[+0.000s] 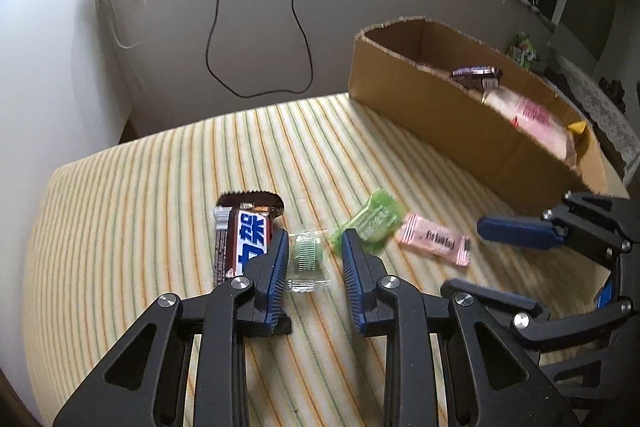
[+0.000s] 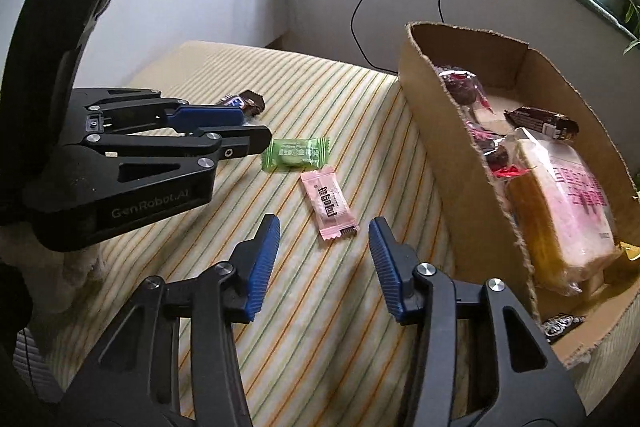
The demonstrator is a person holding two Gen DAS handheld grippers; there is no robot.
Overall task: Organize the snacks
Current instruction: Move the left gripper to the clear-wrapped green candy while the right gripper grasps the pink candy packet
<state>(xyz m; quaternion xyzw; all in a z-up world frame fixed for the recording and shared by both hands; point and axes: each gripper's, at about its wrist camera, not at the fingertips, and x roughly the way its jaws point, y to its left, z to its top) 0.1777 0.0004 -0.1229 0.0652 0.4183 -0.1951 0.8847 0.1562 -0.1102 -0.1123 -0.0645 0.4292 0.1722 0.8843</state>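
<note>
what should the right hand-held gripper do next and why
Probably ease forward and down until the pink snack lies between its fingers, then close. The right hand-held gripper is open and empty, short of that wrapper, which lies loose on the striped cloth beside the box. The left hand-held gripper is busy around the clear candy.

You get soft daylight from the window behind the box (image 1: pixel 460 115); edges bow and darken, and the snacks near it blur slightly.
</note>
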